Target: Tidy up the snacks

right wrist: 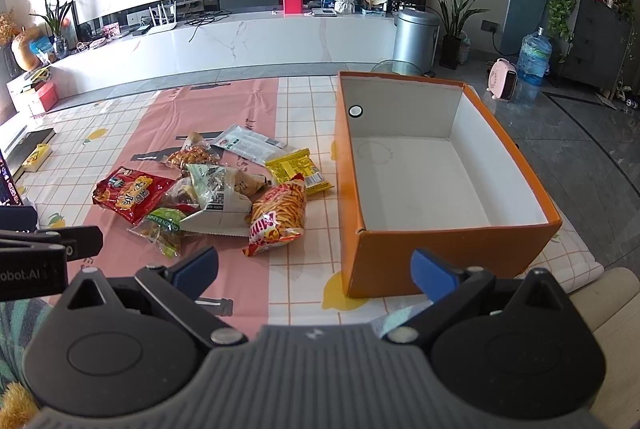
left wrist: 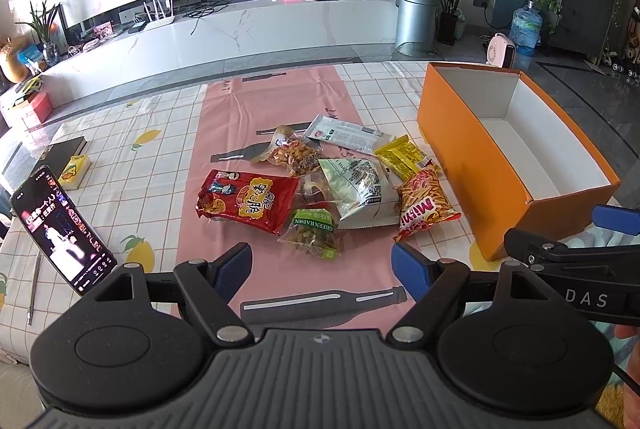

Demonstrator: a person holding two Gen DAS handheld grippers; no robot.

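Several snack packets lie in a heap on the pink table runner: a red packet point(left wrist: 248, 203), a green raisin bag point(left wrist: 314, 237), a white-green bag point(left wrist: 362, 193), a Mimi stick packet point(left wrist: 424, 207), a yellow packet point(left wrist: 404, 157), a nut bag point(left wrist: 294, 153) and a white sachet point(left wrist: 346, 133). An empty orange box point(left wrist: 480, 165) stands to their right, open-topped point(right wrist: 448, 241). My left gripper point(left wrist: 322, 269) is open and empty, near the table's front edge before the heap. My right gripper point(right wrist: 316, 269) is open and empty, in front of the box's near corner.
A phone point(left wrist: 62, 229) leans at the left with a lit screen. A black book point(left wrist: 66, 149) and a yellow box point(left wrist: 74, 171) lie beyond it. A pen point(left wrist: 34, 287) lies at the left edge. The Mimi packet point(right wrist: 276, 219) lies closest to the box.
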